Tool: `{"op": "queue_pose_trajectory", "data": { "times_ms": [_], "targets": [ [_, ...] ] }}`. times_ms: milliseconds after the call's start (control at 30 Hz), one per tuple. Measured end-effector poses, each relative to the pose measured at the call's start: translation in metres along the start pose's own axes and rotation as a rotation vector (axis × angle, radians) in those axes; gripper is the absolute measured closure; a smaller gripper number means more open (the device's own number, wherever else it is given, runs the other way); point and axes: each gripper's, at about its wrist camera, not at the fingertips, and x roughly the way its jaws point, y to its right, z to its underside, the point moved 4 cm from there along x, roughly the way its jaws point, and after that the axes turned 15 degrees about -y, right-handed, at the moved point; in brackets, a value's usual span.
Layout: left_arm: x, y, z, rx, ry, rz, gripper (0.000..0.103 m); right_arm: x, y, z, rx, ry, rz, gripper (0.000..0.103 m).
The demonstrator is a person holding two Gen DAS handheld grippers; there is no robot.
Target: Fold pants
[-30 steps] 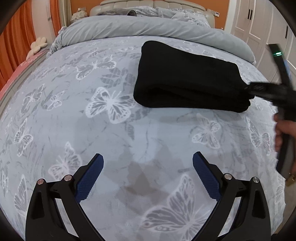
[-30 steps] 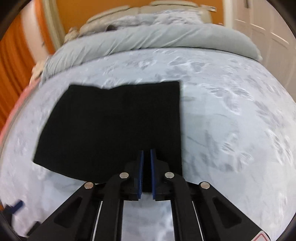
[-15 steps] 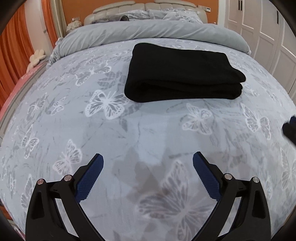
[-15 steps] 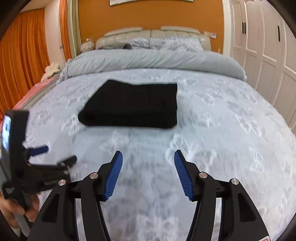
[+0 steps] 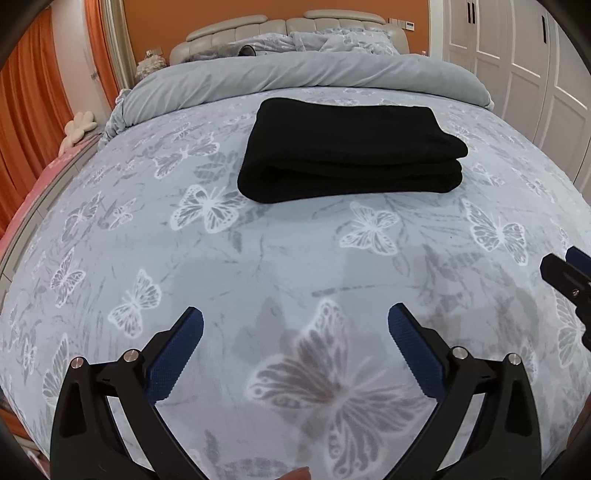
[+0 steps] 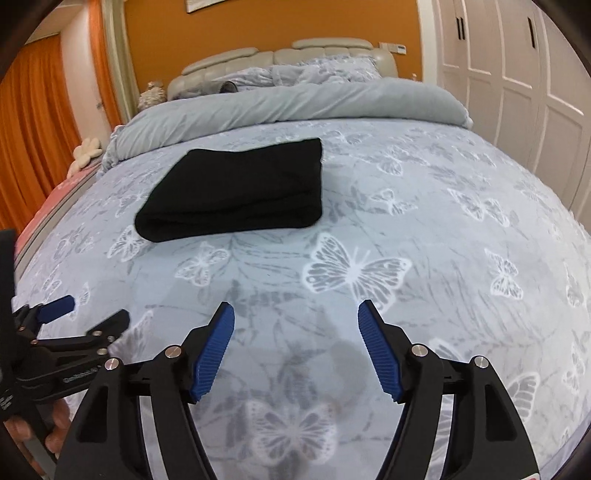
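It was a home bedroom: a bed (image 5: 258, 258) with padded headboard (image 5: 295, 27), orange curtains (image 6: 33, 129), white wardrobe doors (image 6: 517, 74).

Pants (image 5: 347, 155): plain black, no pattern. Bedspread (image 5: 288, 258): pale blue-grey, white butterfly outlines mixed with darker grey butterflies and leafy streaks. Duvet (image 5: 295, 77) rolled at head: plain light grey. Pillows (image 6: 325, 70): pale blue-grey, faint print. Headboard (image 5: 236, 33): beige, padded panels. Wall (image 6: 295, 22): orange. Curtains (image 5: 26, 96): orange. Wardrobe doors (image 6: 517, 66): white, dark handles. Left gripper (image 5: 295, 332): black frame, dark blue textured fingers (image 5: 173, 358), silver screws. Right gripper (image 6: 296, 332): black frame, blue ribbed fingers (image 6: 214, 350).
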Motion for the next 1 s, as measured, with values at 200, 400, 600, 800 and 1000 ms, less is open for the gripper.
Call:
{"op": "queue_pose_trajectory", "data": {
  "times_ms": [200,400,600,800,1000],
  "targets": [
    [0.001,0.0,0.0,-0.006,-0.002,0.006,0.005,0.008,0.001,-0.003,0.022,-0.022,-0.014,0.036],
    [-0.002,-0.003,-0.001,-0.027,0.02,-0.011,0.005,0.005,-0.014,-0.005,-0.007,-0.005,-0.007,0.035],
    [-0.008,-0.004,-0.002,-0.033,0.044,-0.022,0.005,-0.002,-0.022,-0.006,-0.037,0.031,0.035,0.035],
    [-0.01,-0.005,-0.002,-0.041,0.052,-0.028,0.005,-0.004,-0.021,-0.006,-0.038,0.041,0.046,0.034],
    [-0.007,-0.005,-0.002,-0.048,0.033,0.008,0.005,-0.005,-0.023,-0.006,-0.04,0.042,0.049,0.034]
  ]
}}
